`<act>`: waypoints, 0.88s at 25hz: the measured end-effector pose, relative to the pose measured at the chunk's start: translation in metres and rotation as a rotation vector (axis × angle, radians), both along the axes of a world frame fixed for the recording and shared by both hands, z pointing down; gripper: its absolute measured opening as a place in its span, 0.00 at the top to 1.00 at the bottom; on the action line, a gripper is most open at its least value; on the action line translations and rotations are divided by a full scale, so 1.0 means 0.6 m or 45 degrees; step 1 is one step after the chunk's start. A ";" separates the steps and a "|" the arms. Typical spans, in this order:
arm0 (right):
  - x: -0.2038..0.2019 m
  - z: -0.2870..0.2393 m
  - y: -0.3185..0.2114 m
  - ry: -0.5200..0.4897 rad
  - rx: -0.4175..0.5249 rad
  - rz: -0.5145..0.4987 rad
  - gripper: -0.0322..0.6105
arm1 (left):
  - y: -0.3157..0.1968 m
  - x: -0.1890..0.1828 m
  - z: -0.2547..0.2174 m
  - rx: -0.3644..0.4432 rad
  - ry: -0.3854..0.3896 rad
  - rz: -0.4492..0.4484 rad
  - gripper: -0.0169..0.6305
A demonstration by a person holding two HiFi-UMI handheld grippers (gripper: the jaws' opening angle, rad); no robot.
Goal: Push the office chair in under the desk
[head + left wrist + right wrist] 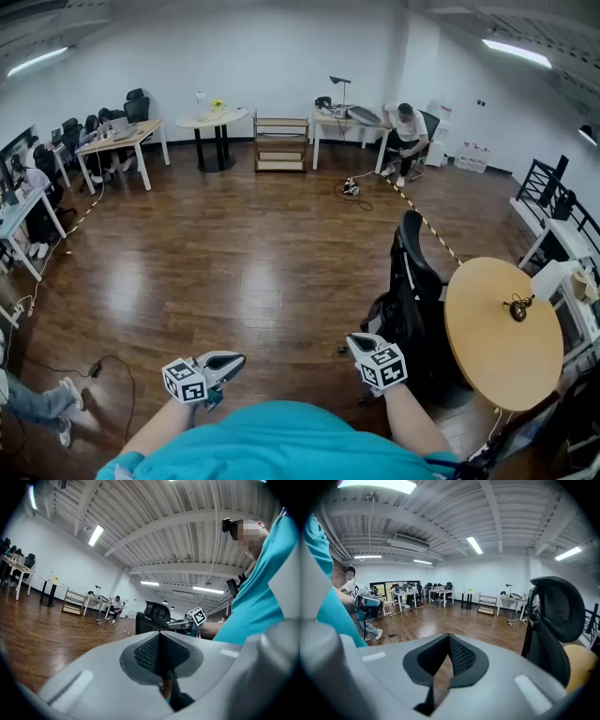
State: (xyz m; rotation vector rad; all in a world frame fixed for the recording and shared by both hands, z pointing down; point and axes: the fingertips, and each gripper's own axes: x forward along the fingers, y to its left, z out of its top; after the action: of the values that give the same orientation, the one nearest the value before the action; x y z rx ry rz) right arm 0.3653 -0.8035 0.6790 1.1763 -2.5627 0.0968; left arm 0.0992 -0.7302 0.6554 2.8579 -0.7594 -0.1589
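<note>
The office chair (413,286) is standing on the right side of the room, on the dark wood floor (234,262), just beside the left edge of the round desk (497,352). It is black all over, with a tall narrow back and a curved headrest on top. In the right gripper view the headrest is showing a see-through mesh panel inside a solid dark frame. The seat is sitting clear of the light wooden desk top, not tucked beneath it. A small dark object (517,307) is lying on that top.

The person in a teal shirt (281,441) is holding both tools out low and near. The left gripper (232,360) is hovering over open floor, well left of the chair, its jaws clenched together with nothing between them. The right gripper (356,343) is hanging near the chair's left side. Its jaws are meeting at the tips and gripping nothing, and the chair is rising to their right, outside them.
</note>
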 end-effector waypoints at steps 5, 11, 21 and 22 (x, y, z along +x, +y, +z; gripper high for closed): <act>-0.166 -0.024 0.035 0.007 0.022 0.034 0.95 | 0.031 -0.166 -0.006 0.033 -0.014 0.078 0.97; -0.444 -0.002 0.121 -0.065 -0.019 0.039 0.95 | 0.084 -0.439 0.002 0.027 -0.007 0.163 0.97; -0.548 -0.032 0.280 -0.045 0.019 -0.011 0.95 | 0.197 -0.507 -0.003 0.053 0.011 0.211 0.97; -0.538 -0.038 0.300 -0.061 0.022 -0.009 0.95 | 0.221 -0.494 -0.011 0.064 0.011 0.214 0.97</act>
State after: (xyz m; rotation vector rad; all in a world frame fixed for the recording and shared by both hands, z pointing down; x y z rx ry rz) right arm 0.0427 -0.6234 0.6562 1.1844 -2.6138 0.1028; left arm -0.1974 -0.5974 0.6488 2.9492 -0.5170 -0.1688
